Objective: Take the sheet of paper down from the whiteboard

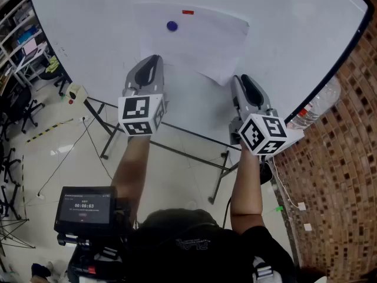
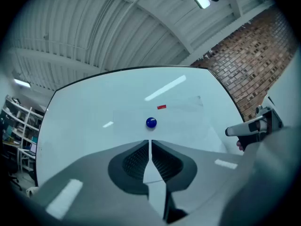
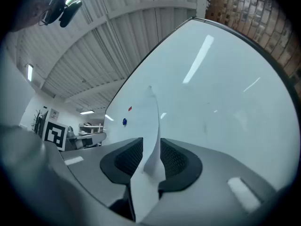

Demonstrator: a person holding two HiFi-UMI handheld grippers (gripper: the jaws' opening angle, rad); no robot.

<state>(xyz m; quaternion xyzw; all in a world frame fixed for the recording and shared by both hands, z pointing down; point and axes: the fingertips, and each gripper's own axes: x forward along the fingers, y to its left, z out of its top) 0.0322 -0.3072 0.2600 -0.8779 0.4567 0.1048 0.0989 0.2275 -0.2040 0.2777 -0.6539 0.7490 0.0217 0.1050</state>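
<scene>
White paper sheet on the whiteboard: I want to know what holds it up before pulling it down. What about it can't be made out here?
- Small red rectangle: too small in every view to tell tape from magnet.
- White paper sheet, lower left edge: head view, covered by the left gripper.
- Its top edge: left gripper view, too faint against the white whiteboard.

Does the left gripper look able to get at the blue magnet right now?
Probably, once freed: the blue magnet sits bare straight ahead of the left gripper, whose jaws are shut on the sheet of paper.
</scene>
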